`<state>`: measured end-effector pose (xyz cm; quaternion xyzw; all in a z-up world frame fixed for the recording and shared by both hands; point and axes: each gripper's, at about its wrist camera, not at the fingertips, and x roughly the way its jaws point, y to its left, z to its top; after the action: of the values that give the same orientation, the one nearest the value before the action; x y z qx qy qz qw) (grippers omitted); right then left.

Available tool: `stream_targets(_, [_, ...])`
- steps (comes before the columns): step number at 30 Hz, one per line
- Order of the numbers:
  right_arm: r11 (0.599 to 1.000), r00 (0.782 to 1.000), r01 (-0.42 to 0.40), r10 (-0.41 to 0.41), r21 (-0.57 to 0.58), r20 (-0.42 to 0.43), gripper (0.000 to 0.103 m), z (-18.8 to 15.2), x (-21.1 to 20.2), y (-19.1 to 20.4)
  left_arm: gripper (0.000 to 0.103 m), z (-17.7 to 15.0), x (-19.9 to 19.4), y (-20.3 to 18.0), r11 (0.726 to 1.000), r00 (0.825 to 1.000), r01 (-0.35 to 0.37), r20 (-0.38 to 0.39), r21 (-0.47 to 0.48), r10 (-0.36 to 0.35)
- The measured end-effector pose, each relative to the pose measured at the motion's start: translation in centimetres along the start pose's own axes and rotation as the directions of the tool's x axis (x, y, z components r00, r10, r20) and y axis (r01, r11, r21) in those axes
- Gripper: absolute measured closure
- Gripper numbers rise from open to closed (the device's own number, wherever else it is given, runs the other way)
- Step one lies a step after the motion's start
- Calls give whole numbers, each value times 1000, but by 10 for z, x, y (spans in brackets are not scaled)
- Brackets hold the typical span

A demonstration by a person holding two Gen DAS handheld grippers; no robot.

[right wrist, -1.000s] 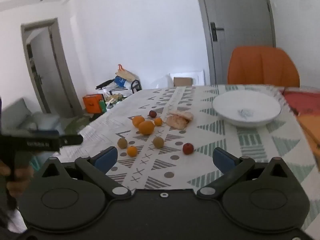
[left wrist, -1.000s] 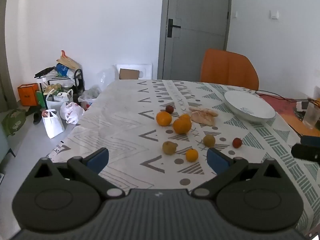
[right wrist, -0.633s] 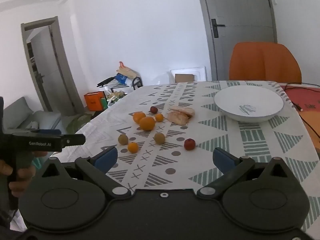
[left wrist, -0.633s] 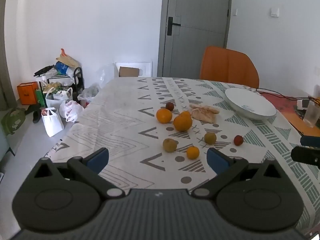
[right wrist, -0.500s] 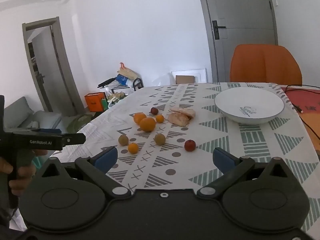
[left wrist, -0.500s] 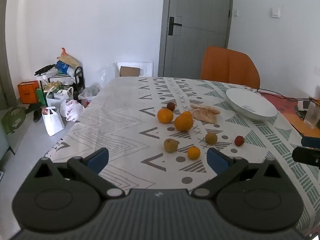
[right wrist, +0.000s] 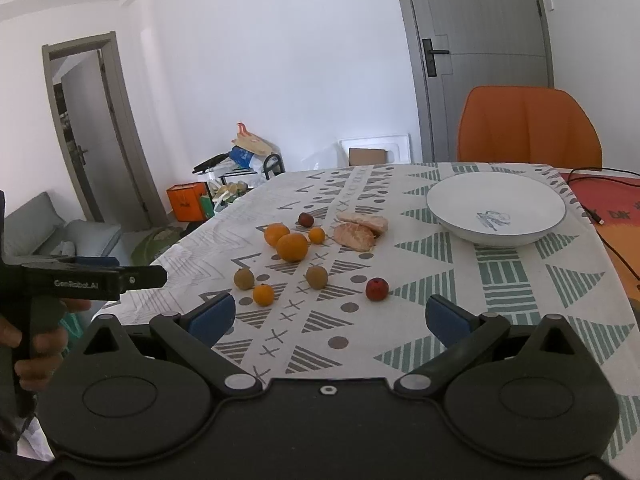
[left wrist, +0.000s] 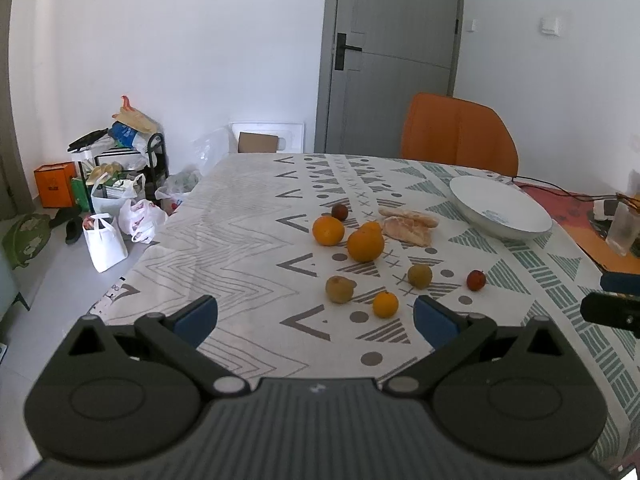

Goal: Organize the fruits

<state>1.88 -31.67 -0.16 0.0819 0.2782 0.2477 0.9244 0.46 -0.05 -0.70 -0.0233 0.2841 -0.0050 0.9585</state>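
Several fruits lie loose on the patterned tablecloth (left wrist: 240, 240): two large oranges (left wrist: 365, 245) (right wrist: 292, 247), small oranges (left wrist: 385, 304) (right wrist: 263, 294), two greenish-brown fruits (left wrist: 339, 289) (right wrist: 317, 276), a red fruit (left wrist: 476, 280) (right wrist: 377, 289), a dark plum (left wrist: 340, 211) and peeled citrus pieces (left wrist: 408, 222) (right wrist: 358, 230). An empty white bowl (left wrist: 500, 213) (right wrist: 496, 208) stands at the far right. My left gripper (left wrist: 316, 318) is open and empty, short of the fruits. My right gripper (right wrist: 330, 318) is open and empty above the near table edge.
An orange chair (left wrist: 458, 134) (right wrist: 528, 128) stands behind the table by a grey door (left wrist: 392, 56). Bags and boxes (left wrist: 108, 200) clutter the floor left. A cable (right wrist: 600, 216) and an orange mat (right wrist: 616, 216) lie right. A glass (left wrist: 622, 228) stands at the far right.
Both grippers have risen a little, so the fruits and the bowl sit slightly lower and farther in view. The jaws stay open and nothing on the table has moved.
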Motion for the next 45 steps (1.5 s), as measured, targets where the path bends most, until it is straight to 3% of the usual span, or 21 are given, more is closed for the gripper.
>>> stream_targets(45, [999, 999, 32, -32, -15, 3, 0, 2, 1, 1, 0, 2, -4, 4, 1000, 1000, 1, 5, -6, -1])
